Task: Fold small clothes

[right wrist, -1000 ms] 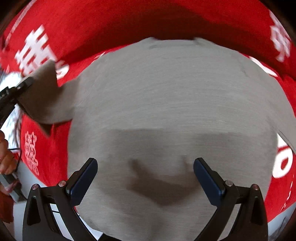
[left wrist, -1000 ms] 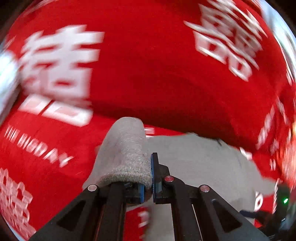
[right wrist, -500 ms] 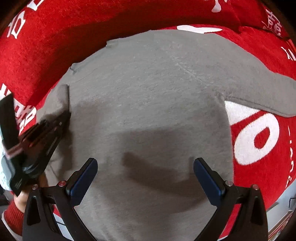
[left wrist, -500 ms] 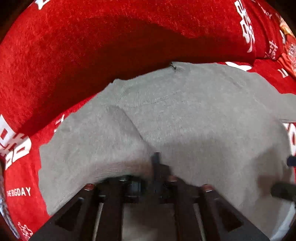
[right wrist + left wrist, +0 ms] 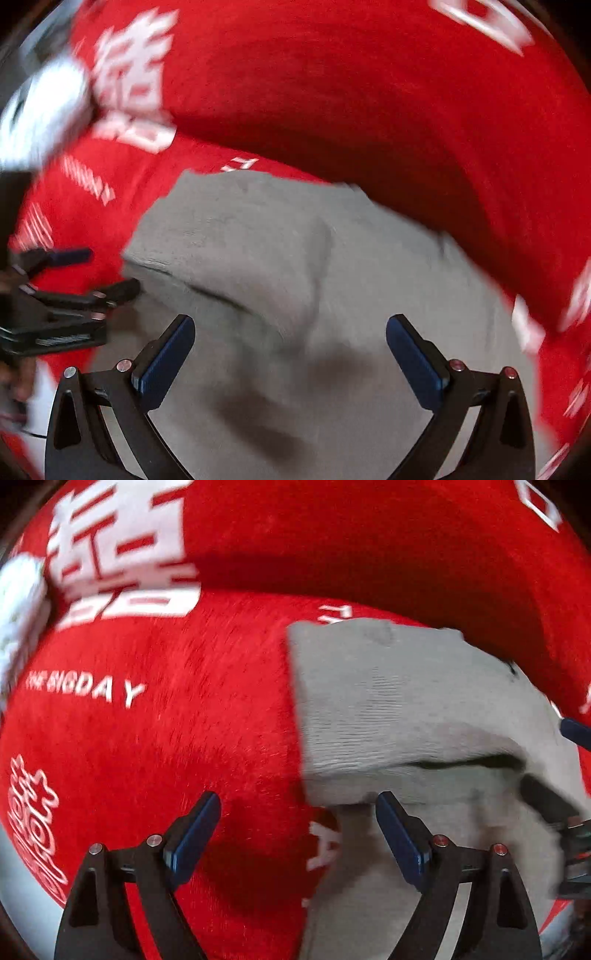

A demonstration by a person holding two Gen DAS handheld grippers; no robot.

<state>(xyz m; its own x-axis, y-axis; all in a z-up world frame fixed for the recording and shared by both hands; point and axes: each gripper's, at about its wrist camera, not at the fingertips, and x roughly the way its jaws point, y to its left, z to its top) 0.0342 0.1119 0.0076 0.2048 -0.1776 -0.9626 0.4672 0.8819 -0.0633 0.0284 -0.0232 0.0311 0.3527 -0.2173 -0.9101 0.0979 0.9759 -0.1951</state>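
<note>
Centrally, a grey knit sweater (image 5: pixel 332 295) lies flat on a red plush cloth (image 5: pixel 166 738) printed with white characters and lettering. One sleeve (image 5: pixel 388 709) is folded in over the body; its ribbed cuff end faces the camera in the left wrist view, and its long axis runs away from the lens. The knit shows fine ribs, and the cloth has a short velvety pile. The left gripper (image 5: pixel 299 834) hangs over the sweater's left edge with its jaws opening; only cloth and the garment's border show between the blue pads, which press on nothing. The right gripper (image 5: pixel 290 354) stands spread wide above the sweater's body, holding nothing. Bare red cloth extends left of the sweater; a dark fold of cloth rises behind it.
</note>
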